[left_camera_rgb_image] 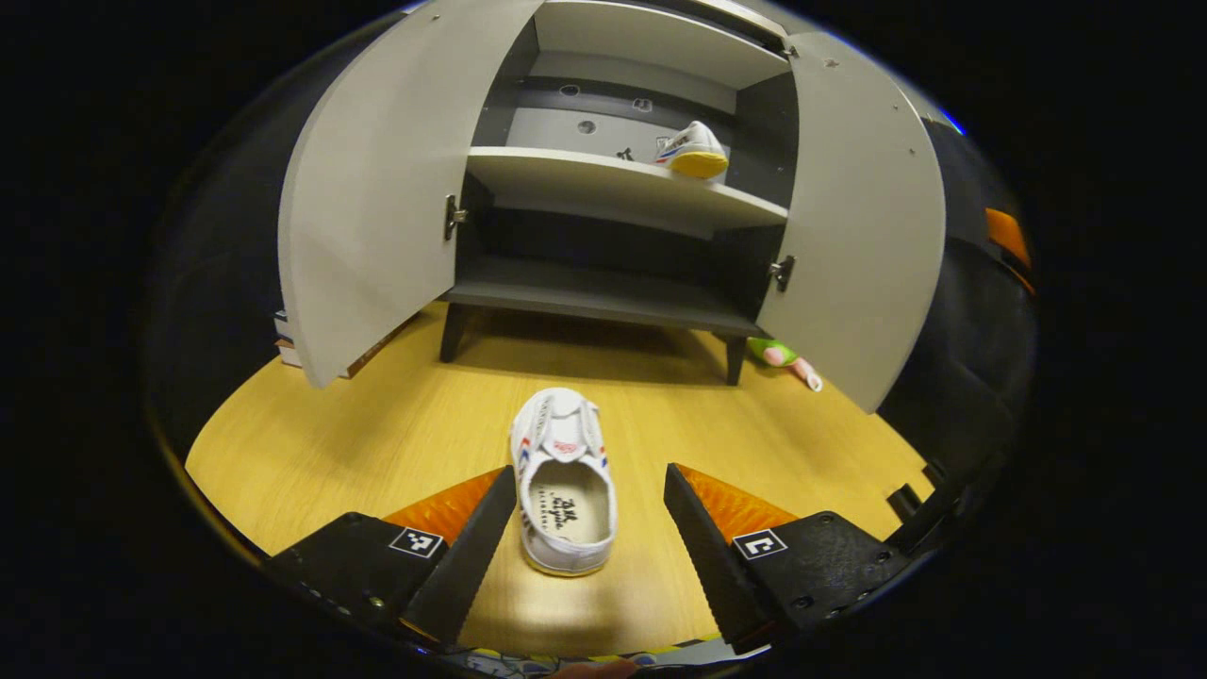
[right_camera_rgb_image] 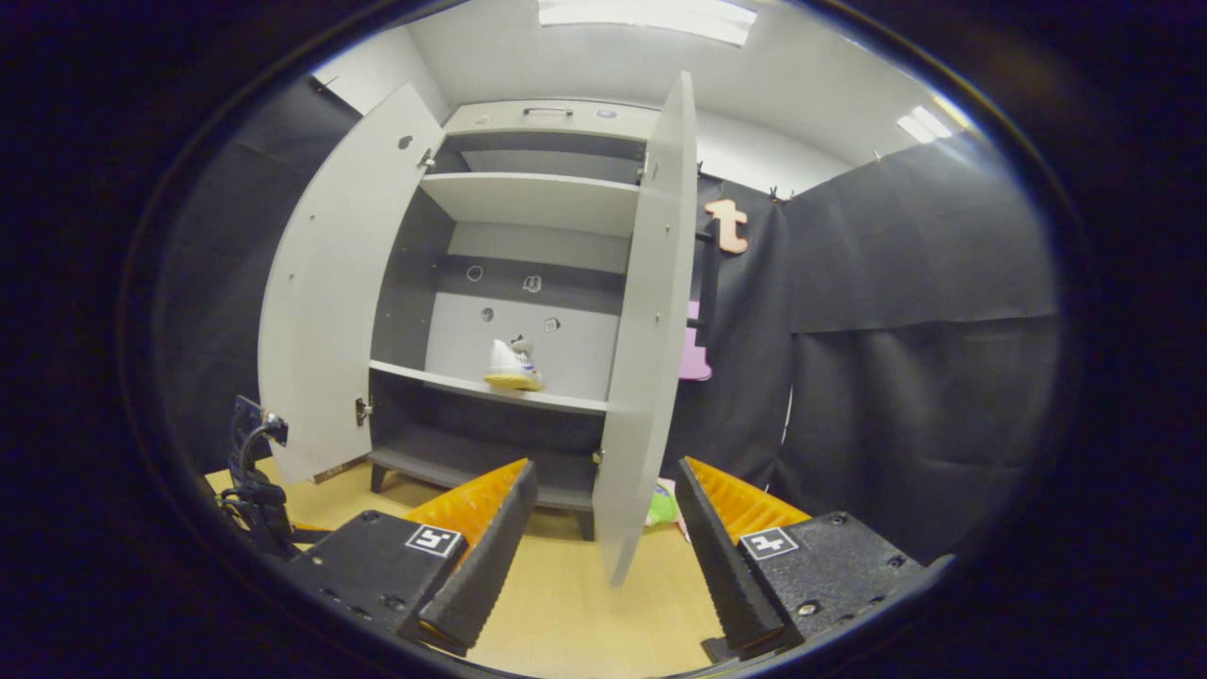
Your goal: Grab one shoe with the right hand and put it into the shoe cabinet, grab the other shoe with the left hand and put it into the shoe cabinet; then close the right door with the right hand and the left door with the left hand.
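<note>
A white shoe lies on the wooden floor, toe toward the cabinet. My left gripper is open, its fingers on either side of the shoe's heel without touching it. The second white shoe with a yellow sole sits on the right part of the cabinet's middle shelf; it also shows as the shelved shoe in the right gripper view. My right gripper is open and empty, facing the edge of the open right door. The left door and right door both stand open.
A green and pink toy lies on the floor by the cabinet's right leg. Books sit behind the left door. The left gripper's device stands at the lower left of the right gripper view. Black cloth walls surround the booth.
</note>
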The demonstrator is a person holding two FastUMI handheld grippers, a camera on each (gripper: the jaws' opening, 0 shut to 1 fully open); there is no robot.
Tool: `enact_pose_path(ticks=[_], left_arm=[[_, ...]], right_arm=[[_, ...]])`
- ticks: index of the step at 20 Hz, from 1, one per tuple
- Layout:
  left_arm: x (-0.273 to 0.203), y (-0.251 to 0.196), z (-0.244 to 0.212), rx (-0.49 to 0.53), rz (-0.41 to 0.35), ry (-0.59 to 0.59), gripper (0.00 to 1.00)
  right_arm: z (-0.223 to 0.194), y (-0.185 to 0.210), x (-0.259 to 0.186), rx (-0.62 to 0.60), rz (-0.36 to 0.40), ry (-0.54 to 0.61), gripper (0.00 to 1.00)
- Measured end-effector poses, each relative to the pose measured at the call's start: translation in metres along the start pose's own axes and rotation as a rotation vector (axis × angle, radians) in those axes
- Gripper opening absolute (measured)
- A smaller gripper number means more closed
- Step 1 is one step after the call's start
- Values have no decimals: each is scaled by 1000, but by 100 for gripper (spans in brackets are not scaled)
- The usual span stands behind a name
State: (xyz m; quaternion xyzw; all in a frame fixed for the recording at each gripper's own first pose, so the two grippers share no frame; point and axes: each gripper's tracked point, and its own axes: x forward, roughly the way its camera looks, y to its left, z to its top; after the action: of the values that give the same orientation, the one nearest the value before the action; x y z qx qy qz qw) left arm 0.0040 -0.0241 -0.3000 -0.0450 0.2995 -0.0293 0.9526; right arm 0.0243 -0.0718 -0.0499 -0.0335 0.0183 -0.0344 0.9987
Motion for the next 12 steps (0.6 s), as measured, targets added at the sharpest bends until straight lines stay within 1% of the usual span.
enact_pose_path(ticks=[3, 5, 7, 10, 12], left_arm=[[16, 24, -14, 19, 53, 41, 95], [28, 37, -27, 25, 81, 86, 95], [38, 41, -33, 9, 86, 106, 96], [54, 50, -36, 24, 108, 140, 97], [66, 50, -36, 20, 88, 154, 96]], right_arm=[[-8, -2, 3, 41, 8, 21, 93], [-11, -3, 6, 48, 6, 30, 93], [-14, -5, 10, 29, 2, 32, 93], [-18, -3, 14, 24, 6, 49, 93], [-22, -3, 18, 28, 5, 58, 93]])
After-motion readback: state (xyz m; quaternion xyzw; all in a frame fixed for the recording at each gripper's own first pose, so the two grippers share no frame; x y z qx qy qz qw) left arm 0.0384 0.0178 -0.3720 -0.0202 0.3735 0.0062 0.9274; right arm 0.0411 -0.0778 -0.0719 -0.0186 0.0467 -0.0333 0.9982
